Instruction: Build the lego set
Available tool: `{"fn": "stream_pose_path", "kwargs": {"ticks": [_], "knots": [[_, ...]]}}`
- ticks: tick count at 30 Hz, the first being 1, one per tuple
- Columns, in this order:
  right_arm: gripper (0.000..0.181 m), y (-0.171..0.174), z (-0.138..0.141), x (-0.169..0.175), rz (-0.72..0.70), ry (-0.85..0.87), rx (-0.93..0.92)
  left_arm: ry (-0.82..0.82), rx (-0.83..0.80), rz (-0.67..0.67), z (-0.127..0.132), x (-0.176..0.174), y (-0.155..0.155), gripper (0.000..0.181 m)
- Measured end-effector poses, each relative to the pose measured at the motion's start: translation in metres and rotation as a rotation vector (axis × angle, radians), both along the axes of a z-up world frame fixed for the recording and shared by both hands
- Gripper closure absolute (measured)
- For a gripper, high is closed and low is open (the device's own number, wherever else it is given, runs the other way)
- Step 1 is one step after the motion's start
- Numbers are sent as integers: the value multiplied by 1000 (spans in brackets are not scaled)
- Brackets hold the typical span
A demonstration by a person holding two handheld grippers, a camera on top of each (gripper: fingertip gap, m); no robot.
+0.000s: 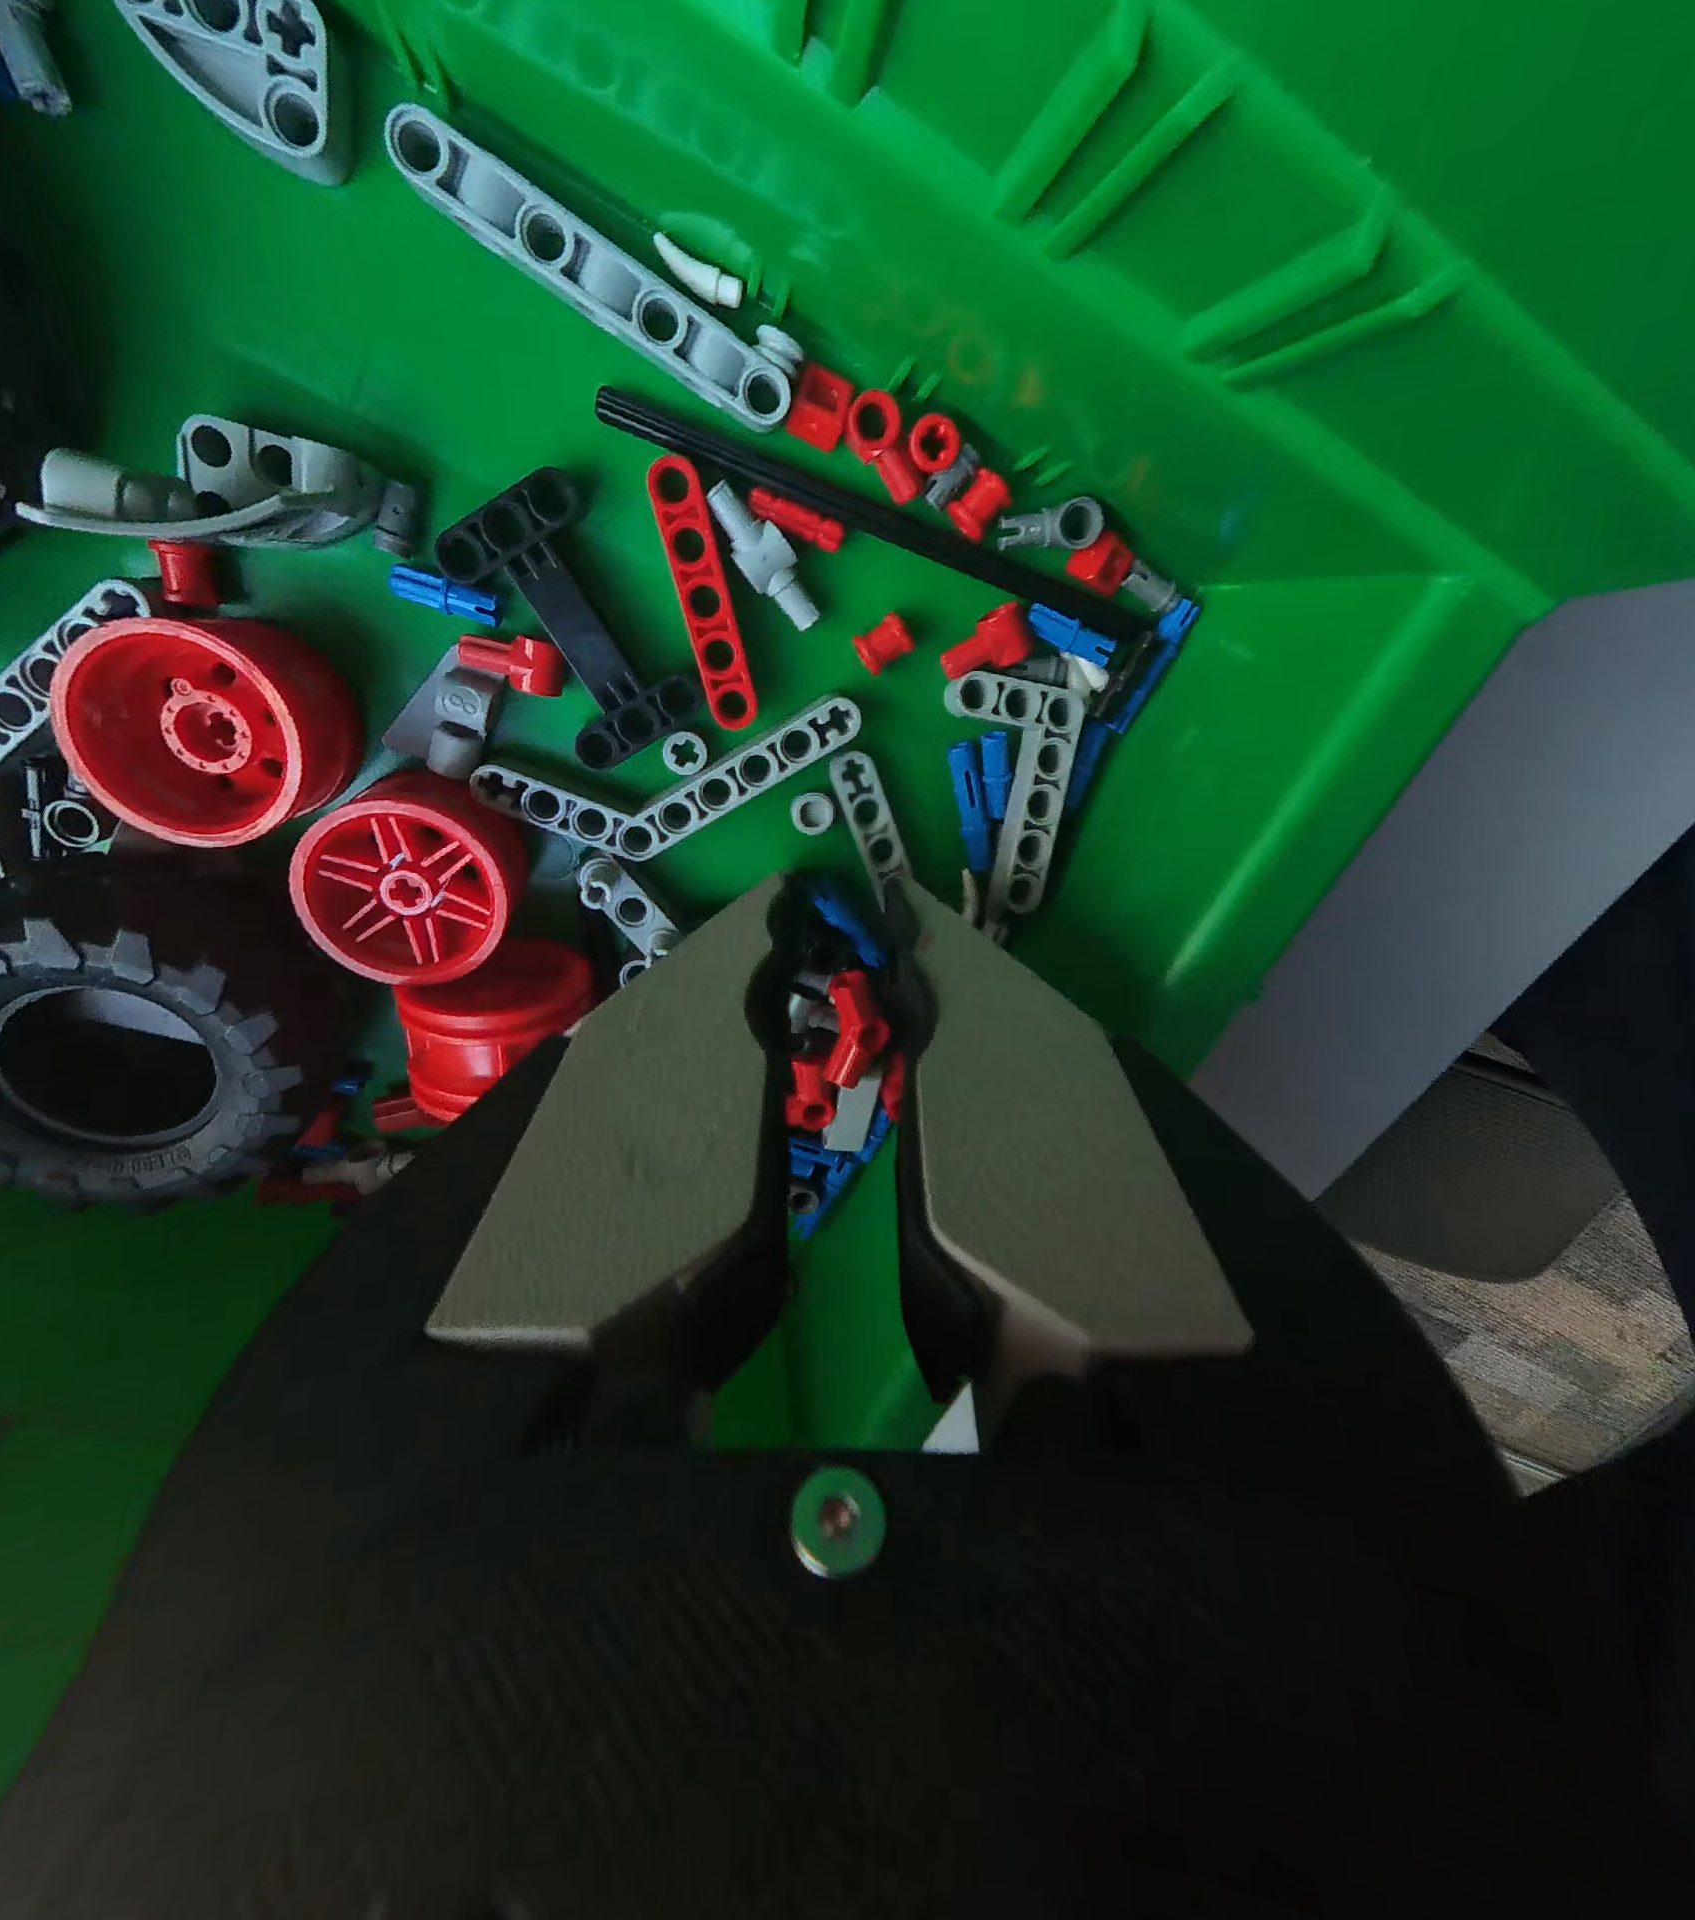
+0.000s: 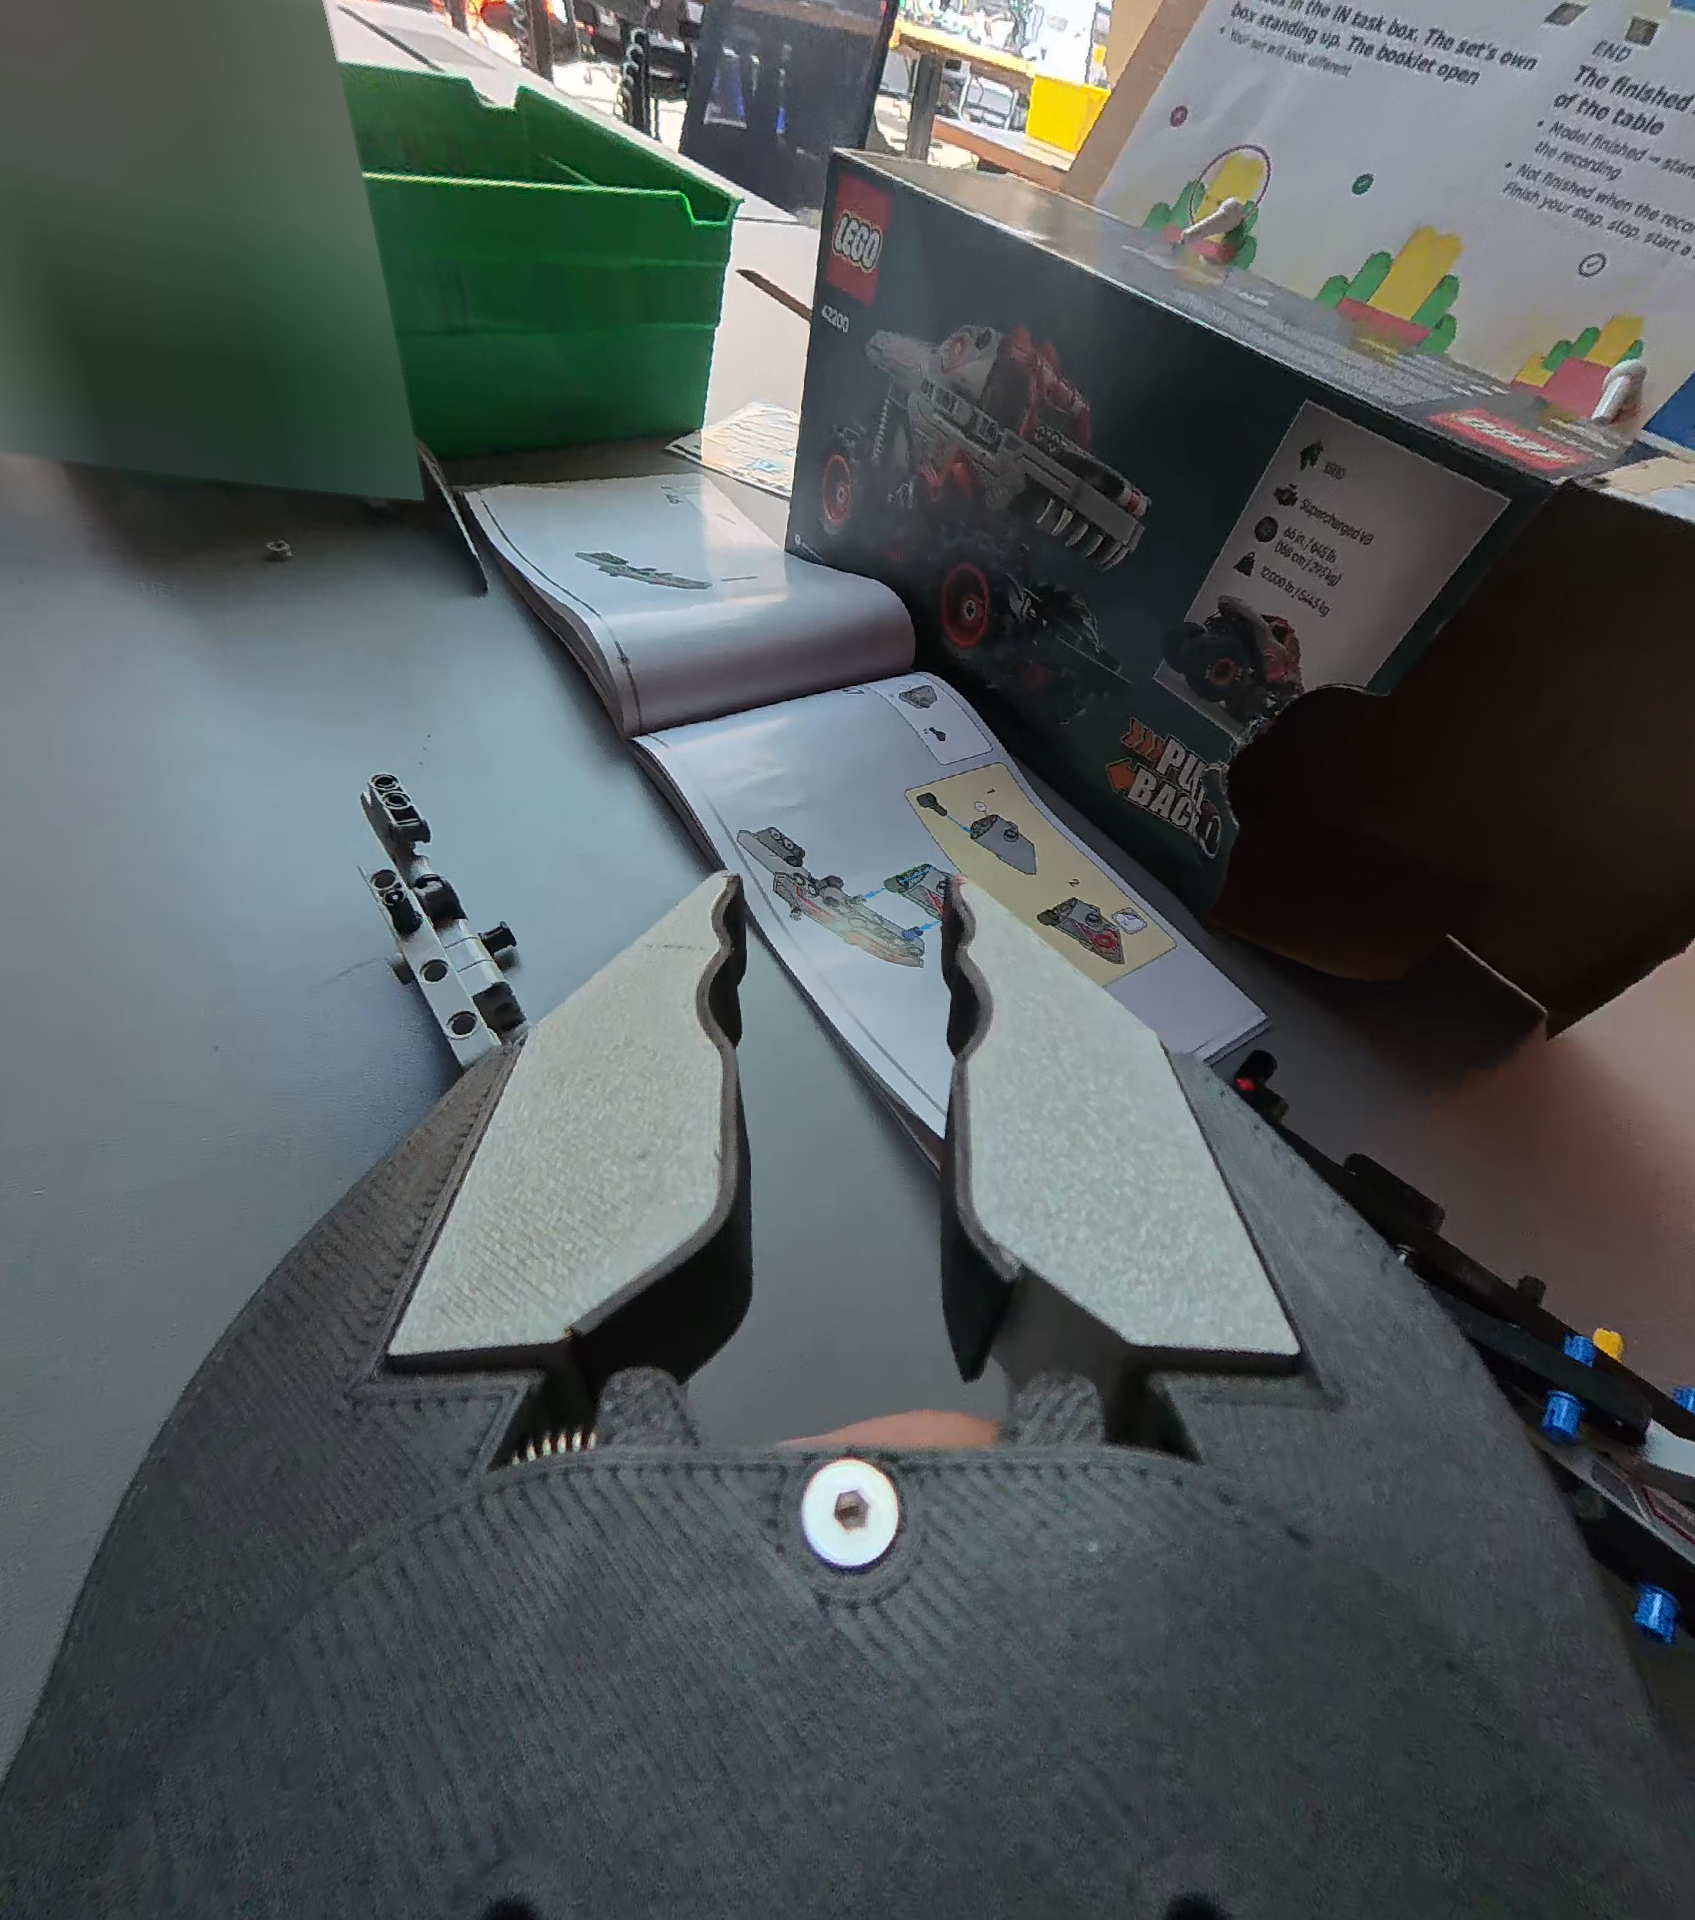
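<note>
My left gripper (image 1: 845,904) hangs inside a green bin (image 1: 1238,727), its jaws a narrow gap apart over a heap of small red, blue and grey pins (image 1: 848,1039). I see nothing clamped between them. Red wheel hubs (image 1: 199,727), a black tyre (image 1: 95,1070) and grey beams (image 1: 594,260) lie in the bin. My right gripper (image 2: 843,894) is open and empty above the grey table, pointing at the open instruction booklet (image 2: 822,790). A small grey and black sub-assembly (image 2: 432,925) lies left of its fingers.
The set's box (image 2: 1134,468) stands behind the booklet. Green bins (image 2: 552,260) are stacked at the back left. A partly built model with blue pins and a red part (image 2: 1653,1455) sits at the right edge. A printed sheet (image 2: 1445,156) stands behind the box. The tips of one gripper are about 45 cm away from the tips of the other.
</note>
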State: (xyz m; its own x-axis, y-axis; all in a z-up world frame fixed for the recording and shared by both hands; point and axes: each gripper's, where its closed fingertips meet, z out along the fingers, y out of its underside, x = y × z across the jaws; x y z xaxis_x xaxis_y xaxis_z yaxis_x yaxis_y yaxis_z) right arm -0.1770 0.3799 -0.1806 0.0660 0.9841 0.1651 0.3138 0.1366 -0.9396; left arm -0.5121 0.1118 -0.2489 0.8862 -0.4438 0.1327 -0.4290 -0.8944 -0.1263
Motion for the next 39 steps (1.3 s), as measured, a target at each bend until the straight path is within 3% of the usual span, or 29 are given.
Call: {"fn": "stream_pose_path", "kwargs": {"ticks": [5,22,39], "knots": [[149,-2,2,2,3,3,5,-23,31,40,10,-4,3,174],[155,-5,7,3,2,12,33,-63,-42,78,-2,1,-2,180],[158,-17,26,8,15,69,97,101,97,103,-2,0,11,179]]}}
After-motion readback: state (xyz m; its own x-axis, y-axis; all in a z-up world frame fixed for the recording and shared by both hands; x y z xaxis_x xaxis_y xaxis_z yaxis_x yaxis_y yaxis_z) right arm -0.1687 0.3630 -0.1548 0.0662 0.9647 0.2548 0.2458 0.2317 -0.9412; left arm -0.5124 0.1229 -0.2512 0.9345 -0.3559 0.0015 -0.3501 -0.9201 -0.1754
